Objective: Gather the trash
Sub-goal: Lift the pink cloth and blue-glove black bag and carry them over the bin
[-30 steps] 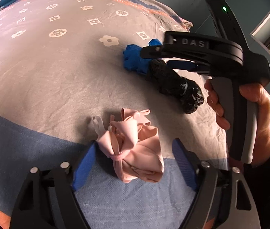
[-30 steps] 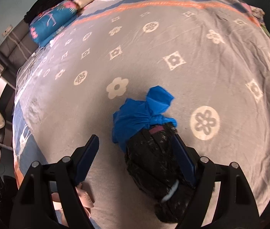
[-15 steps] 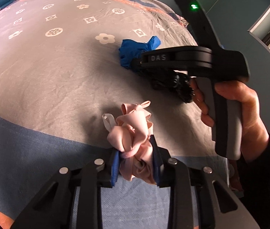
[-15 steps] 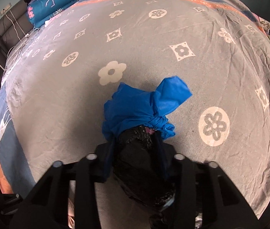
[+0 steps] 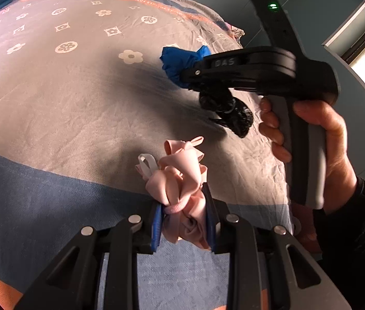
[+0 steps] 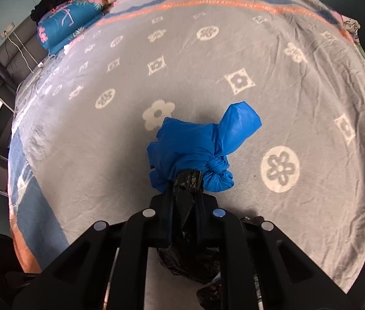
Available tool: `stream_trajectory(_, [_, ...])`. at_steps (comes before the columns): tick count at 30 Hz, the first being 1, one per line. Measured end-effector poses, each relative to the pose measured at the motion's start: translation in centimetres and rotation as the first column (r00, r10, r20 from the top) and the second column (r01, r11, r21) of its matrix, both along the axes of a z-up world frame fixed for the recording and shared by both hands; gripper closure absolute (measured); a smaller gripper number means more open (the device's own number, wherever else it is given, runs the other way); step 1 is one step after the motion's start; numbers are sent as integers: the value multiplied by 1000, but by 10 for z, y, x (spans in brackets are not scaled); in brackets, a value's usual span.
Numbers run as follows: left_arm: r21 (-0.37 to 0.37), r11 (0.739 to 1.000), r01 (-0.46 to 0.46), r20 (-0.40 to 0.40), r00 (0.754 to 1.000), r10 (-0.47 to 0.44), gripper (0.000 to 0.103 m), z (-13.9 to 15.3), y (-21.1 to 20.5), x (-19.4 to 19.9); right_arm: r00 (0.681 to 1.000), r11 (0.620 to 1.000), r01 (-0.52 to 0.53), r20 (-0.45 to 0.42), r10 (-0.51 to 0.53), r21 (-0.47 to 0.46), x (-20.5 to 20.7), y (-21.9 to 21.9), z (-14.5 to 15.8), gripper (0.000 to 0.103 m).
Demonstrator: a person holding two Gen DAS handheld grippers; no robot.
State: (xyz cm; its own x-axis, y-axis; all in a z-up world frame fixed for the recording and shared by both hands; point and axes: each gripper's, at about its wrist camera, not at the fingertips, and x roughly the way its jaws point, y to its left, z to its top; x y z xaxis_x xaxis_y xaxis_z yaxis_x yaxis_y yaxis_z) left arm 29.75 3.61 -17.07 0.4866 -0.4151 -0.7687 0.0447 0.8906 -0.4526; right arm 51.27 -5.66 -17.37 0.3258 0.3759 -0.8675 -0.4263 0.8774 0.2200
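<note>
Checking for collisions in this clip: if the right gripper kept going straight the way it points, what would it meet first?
The right gripper, shut on the black bag, would likely push into the blue bag just beyond its fingertips, then the bedspread beneath; depth is hard to judge.

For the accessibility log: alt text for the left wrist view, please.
The left gripper is shut on a pink bag over a patterned bed. Beyond, a hand holds the right gripper, shut on a black bag beside a blue bag.

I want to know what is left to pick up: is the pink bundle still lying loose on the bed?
No, the left gripper is shut on the pink bundle, pinching it between its blue pads.
</note>
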Motion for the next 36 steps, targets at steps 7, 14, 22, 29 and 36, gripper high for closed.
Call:
stream_trajectory(7, [1, 1000, -11, 30, 999, 11, 78, 8, 4, -4, 1000, 1000, -2, 29, 1, 29, -23, -14, 30, 91])
stream_trajectory(14, [6, 1000, -27, 27, 999, 27, 78, 12, 5, -16, 999, 999, 7, 31, -9, 54, -52, -31, 46, 91])
stream_trajectory(22, [20, 999, -43, 84, 996, 41, 78, 37, 3, -32, 998, 996, 19, 52, -24, 92, -94, -56, 71, 91])
stream_trajectory(29, [60, 997, -41, 193, 981, 28, 78, 74, -9, -51, 993, 990, 39, 106, -53, 133, -141, -91, 105, 92])
stream_trajectory(36, [107, 994, -21, 265, 964, -8, 78, 110, -29, -65, 982, 984, 65, 162, -92, 164, -177, -126, 139, 91])
